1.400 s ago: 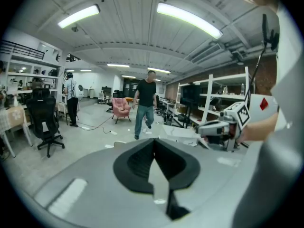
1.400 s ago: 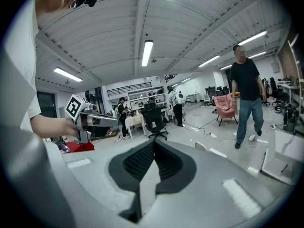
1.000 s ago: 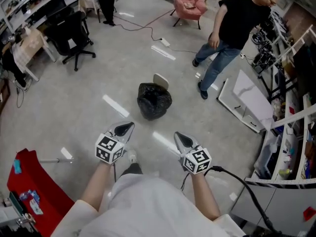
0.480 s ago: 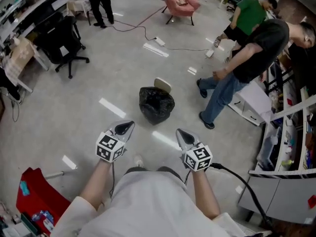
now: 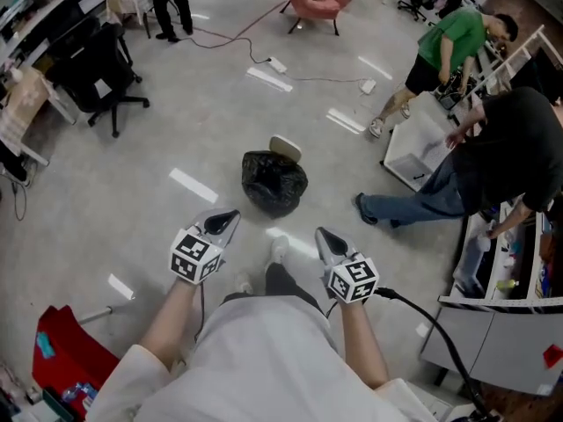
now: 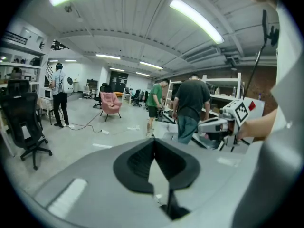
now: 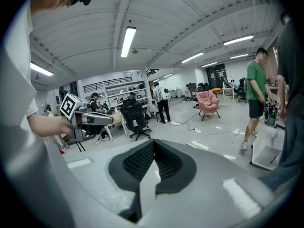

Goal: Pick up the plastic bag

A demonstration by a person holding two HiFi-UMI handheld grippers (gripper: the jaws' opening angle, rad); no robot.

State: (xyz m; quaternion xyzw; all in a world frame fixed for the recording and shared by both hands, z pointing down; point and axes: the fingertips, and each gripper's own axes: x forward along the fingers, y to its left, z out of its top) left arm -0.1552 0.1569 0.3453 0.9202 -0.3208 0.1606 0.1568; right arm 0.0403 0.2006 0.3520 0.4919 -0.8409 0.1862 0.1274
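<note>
On the floor (image 5: pixel 132 209), the black plastic bag (image 5: pixel 274 181) sits bunched, apparently full

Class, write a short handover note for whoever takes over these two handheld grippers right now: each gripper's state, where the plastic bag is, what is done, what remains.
Left gripper: jaws shut, nothing between them, held above the floor.
Right gripper: jaws shut, also empty.
Black plastic bag: sits bunched on the floor ahead of both grippers, clear of them; a pale flat piece lies just behind it.
Done: nothing yet; the bag is untouched.
Left: get closer, open the jaws, close on the bag, lift it. Mind the person in dark clothes bending at the right.
</note>
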